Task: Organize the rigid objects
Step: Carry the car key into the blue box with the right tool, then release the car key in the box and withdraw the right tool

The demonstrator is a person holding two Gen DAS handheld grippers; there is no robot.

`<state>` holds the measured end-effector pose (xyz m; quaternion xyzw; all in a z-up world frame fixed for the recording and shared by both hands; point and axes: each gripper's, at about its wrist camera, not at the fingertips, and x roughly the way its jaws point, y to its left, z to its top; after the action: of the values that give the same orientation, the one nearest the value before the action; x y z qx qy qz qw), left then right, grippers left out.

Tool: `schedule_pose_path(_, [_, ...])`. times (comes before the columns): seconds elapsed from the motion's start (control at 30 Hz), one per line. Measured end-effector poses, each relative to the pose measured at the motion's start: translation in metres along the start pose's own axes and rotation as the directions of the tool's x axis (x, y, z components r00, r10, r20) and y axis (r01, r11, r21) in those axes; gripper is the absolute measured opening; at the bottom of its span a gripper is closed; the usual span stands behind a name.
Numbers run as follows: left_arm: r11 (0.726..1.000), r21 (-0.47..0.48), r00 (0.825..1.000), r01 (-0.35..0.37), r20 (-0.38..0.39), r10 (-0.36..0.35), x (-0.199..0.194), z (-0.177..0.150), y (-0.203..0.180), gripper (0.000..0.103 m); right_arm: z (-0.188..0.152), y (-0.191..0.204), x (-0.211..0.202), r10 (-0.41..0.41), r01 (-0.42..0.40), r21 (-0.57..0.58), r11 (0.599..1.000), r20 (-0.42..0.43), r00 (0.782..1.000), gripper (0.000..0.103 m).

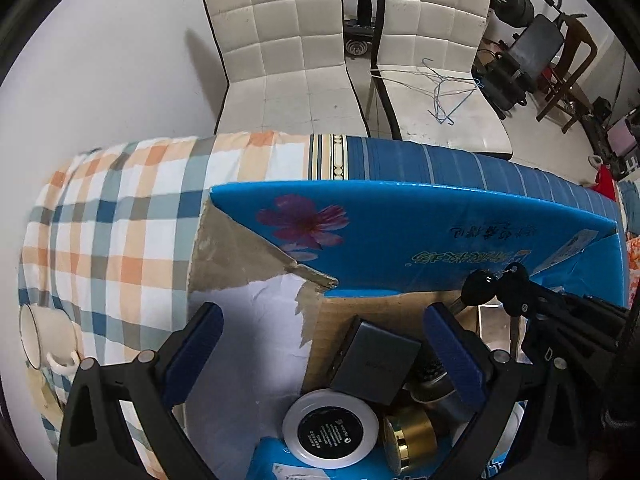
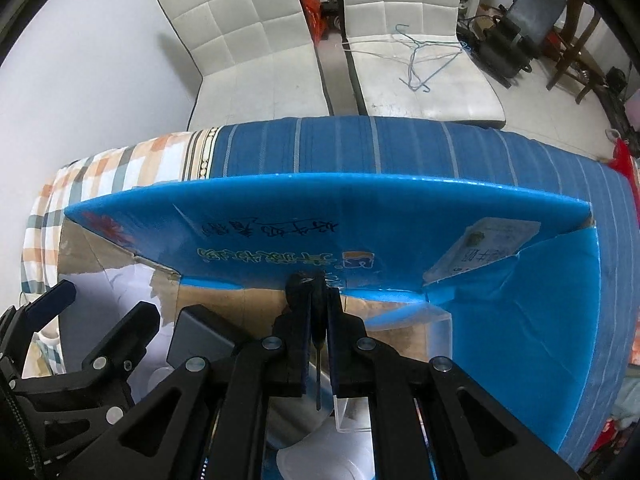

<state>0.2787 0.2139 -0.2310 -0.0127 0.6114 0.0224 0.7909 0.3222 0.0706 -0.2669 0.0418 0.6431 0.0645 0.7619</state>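
The right gripper is clenched on a bunch of black keys, the fob heads poking out past the fingertips toward the far box wall, and a thin dark blade hangs back between the pads, so the long axis runs along the fingers; from the left wrist view the same keys sit over the right part of the open box; the left gripper hangs released, its blue-padded fingers spread wide above the box with nothing between them; the blue cardboard box stands on a cloth-covered table, flaps up, the far flap printed with a purple flower and yellow-green Chinese characters seen upside down, too distorted to read; inside lie a dark grey flat case, a round white-rimmed tin with a black label whose small print is illegible, a gold-lidded jar, and a clear plastic container; a white mug lies on its side on the checked cloth, well left of the box.
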Motion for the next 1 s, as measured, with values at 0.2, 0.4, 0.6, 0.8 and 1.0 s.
schedule_pose_path(0.2, [0.999, -0.034, 0.999, 0.027, -0.016, -0.028, -0.002, -0.003, 0.005, 0.103, -0.003, 0.003, -0.008, -0.025, 0.024, -0.021, 0.999, -0.012, 1.000, 0.012])
schedule_pose_path(0.4, [0.999, -0.042, 1.000, 0.011, 0.005, -0.010, -0.019, -0.006, 0.006, 0.103, -0.015, -0.004, -0.029, -0.076, 0.076, -0.011, 0.997, -0.005, 0.997, 0.054])
schedule_pose_path(0.6, [0.999, -0.042, 0.999, 0.004, 0.036, -0.003, -0.043, -0.015, 0.006, 0.103, -0.043, -0.025, -0.052, -0.119, 0.119, -0.001, 0.993, -0.001, 0.993, 0.098])
schedule_pose_path(0.8, [1.000, -0.022, 0.999, -0.010, 0.049, 0.011, -0.066, -0.030, -0.003, 0.103, -0.067, -0.035, -0.077, -0.108, 0.108, 0.006, 0.994, 0.018, 0.994, 0.098])
schedule_pose_path(1.0, [1.000, -0.019, 0.994, -0.008, 0.110, 0.010, -0.117, -0.051, -0.014, 0.103, -0.092, -0.043, -0.132, -0.094, 0.093, 0.014, 0.996, 0.092, 0.991, 0.098])
